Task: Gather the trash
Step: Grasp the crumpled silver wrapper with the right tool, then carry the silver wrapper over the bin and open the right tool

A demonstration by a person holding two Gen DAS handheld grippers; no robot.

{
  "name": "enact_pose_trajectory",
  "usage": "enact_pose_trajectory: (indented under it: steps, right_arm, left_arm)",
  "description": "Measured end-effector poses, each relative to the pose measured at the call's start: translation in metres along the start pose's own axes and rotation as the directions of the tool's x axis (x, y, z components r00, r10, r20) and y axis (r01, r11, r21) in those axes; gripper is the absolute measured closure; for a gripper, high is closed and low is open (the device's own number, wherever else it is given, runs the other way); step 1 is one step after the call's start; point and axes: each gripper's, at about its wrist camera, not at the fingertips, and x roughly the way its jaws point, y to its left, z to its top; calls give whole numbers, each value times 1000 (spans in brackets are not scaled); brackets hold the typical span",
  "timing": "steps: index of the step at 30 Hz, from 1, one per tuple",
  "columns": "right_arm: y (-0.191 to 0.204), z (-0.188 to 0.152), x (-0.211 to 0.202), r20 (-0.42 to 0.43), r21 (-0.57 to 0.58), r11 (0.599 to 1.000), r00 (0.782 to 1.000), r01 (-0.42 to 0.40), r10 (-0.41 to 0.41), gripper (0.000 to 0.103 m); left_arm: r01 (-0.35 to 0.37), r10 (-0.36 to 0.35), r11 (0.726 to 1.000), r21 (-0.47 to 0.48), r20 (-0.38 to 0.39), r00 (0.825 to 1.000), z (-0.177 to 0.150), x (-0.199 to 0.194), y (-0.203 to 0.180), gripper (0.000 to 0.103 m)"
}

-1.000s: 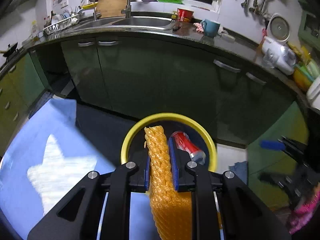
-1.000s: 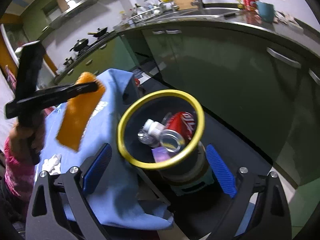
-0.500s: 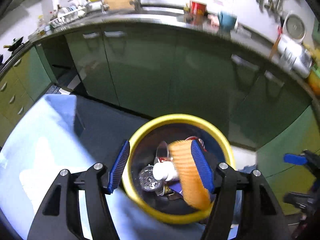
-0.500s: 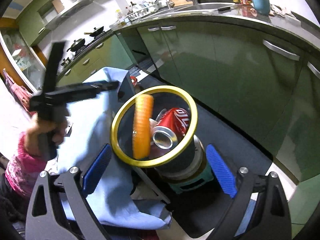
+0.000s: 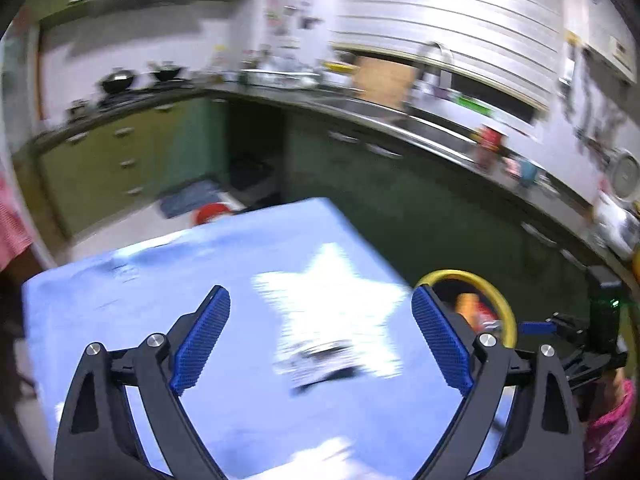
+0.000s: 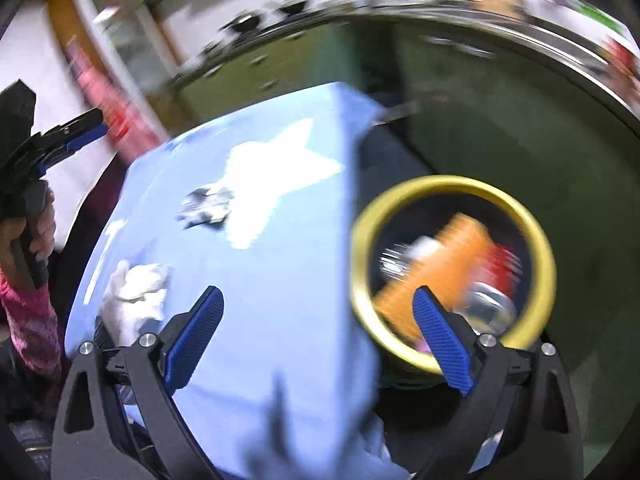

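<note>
Only the right view shows orange netting [image 6: 448,264] inside the bin [image 6: 362,240]; left hand-held gripper [image 5: 320,336] opening, empty, right hand-held gripper [image 6: 316,336] spread, empty

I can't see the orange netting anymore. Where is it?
In the right wrist view, the orange netting lies inside the yellow-rimmed bin, right of the blue cloth, beside a red can.

Indoor light, moderately bright; heavy motion blur in both views; fisheye bending at edges; white star [image 5: 328,312] possibly overexposed.
</note>
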Motion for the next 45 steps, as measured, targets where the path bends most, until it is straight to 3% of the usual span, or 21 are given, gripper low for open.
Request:
enact_pose_trajectory:
  steps: [3, 9, 15, 21, 25, 31, 39, 45]
  right_arm:
    - [42, 26, 34, -48, -136, 986, 995, -94, 88, 12]
    - [103, 70, 110, -163, -192, 976, 984, -101, 70, 12]
    - [129, 92, 152, -213, -181, 981, 977, -64, 24, 12]
    - [132, 105, 184, -300, -118, 993, 954, -9, -27, 12]
    - [135, 106, 191, -326, -117, 992, 942, 45, -81, 15]
    - [130, 103, 200, -364, -108, 992, 925, 72, -107, 32]
    - [133, 99, 182, -326, -100, 994, 943, 37, -68, 37]
    - [124, 102, 143, -266, -70, 998, 964, 10, -28, 37]
  left_arm:
    - [-46, 47, 998, -48, 23, 999, -21, -8, 46, 11]
    - [-105, 108, 978, -182, 2, 994, -53, 6, 109, 11]
    - [-105, 111, 978, -180, 23, 994, -62, 10, 121, 11]
    - [-75, 79, 978, -193, 15, 997, -68, 12, 119, 10]
    - [-53, 54, 981, -189, 5, 999, -72, 14, 117, 10]
    - [-39, 40, 982, -182, 2, 999, -73, 14, 111, 9]
    - [-42, 43, 981, -189, 3, 999, -73, 12, 112, 7]
    - [-44, 45, 983, -179, -1, 999, -73, 13, 109, 7]
